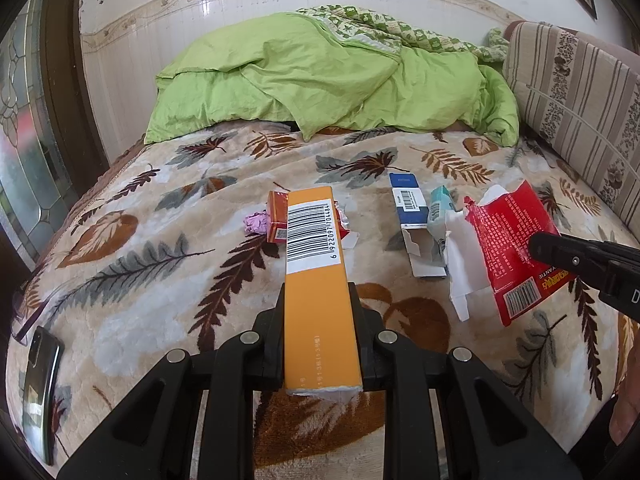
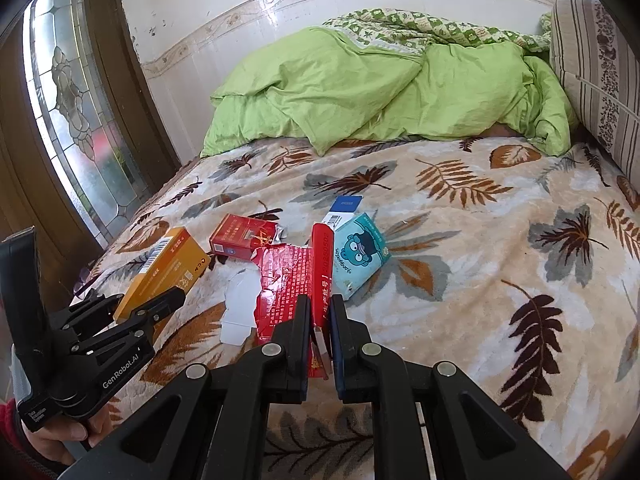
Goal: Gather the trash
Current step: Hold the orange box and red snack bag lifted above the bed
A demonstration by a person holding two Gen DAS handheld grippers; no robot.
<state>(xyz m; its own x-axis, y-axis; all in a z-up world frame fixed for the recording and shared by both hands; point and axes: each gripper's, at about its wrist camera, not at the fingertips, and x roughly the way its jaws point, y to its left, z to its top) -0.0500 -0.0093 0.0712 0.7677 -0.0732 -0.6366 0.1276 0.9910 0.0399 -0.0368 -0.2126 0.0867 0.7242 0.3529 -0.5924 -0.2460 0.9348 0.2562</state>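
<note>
Already each hand-held gripper holds trash: left hand-held gripper (image 1: 320, 320) clamps the orange box (image 1: 316, 272), right hand-held gripper (image 2: 320, 312) pinches the torn red carton (image 2: 292, 280); 4 pieces remain mid-bed (image 1: 160, 280).

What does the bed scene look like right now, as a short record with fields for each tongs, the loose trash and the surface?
left tongs: left tongs shut on long orange cardboard box
right tongs: right tongs shut on torn red cardboard carton
loose trash: small red cigarette pack; teal tissue packet with cartoon face; opened blue and white carton; crumpled pink wrapper
surface: leaf-patterned blanket
also there: black phone, lime green duvet
</note>
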